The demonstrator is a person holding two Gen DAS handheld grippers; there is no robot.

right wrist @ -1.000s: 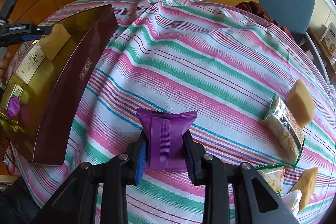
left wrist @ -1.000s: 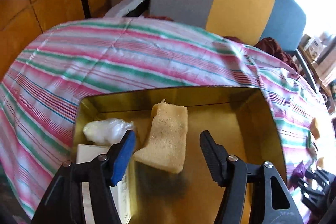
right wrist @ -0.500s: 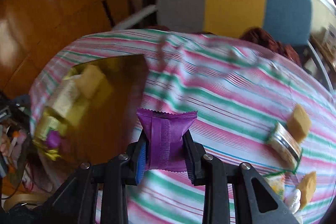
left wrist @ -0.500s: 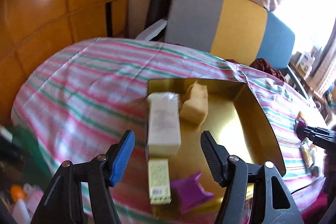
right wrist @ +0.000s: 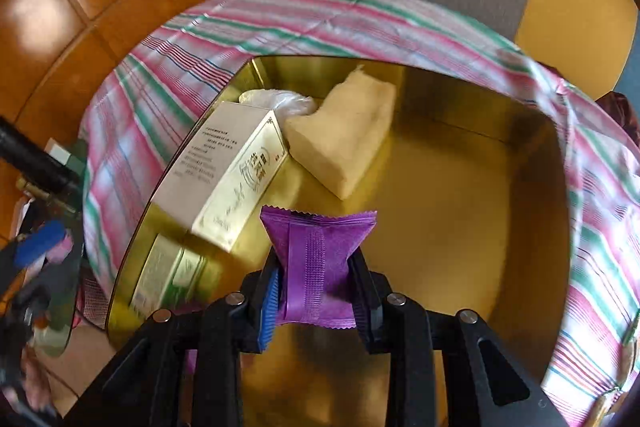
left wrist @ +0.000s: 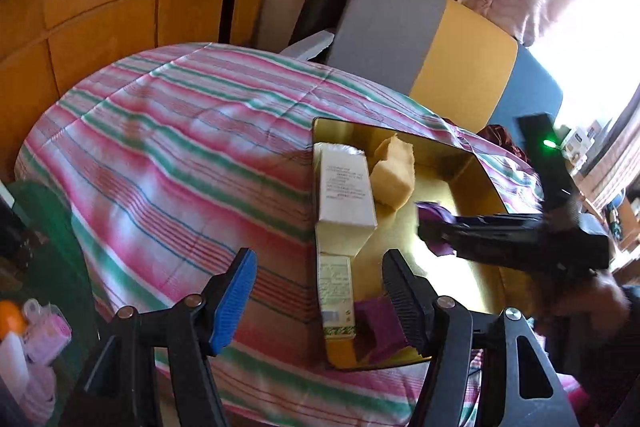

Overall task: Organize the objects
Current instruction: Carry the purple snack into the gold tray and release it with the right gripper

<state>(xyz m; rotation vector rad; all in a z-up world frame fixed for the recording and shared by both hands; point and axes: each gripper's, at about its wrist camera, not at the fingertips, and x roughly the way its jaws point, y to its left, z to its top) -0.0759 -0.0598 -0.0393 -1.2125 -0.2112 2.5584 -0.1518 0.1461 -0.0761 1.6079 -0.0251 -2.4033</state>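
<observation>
Purple packet (right wrist: 320, 263) sitting pinched in right gripper (right wrist: 316, 291) above gold box (right wrist: 460, 227) — left gripper (left wrist: 316, 291) hanging agape, holding nothing.

Purple snack packet (right wrist: 320, 263) upright, pinched over the gold tray (right wrist: 460, 211).

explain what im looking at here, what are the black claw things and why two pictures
The black claws are two-finger grippers, one held in each of a person's hands; no robot is involved. Each gripper carries a wide-angle camera that looks along its fingers, so you get one picture per hand.

In the left hand's picture, the left gripper is open and empty, hanging over the near edge of a gold tray on a striped tablecloth.

In the right hand's picture, the right gripper is shut on a purple packet above the tray. Already in the tray: a white box, a yellow sponge, a small green-and-gold box, a white plastic bag and another purple packet.
</observation>
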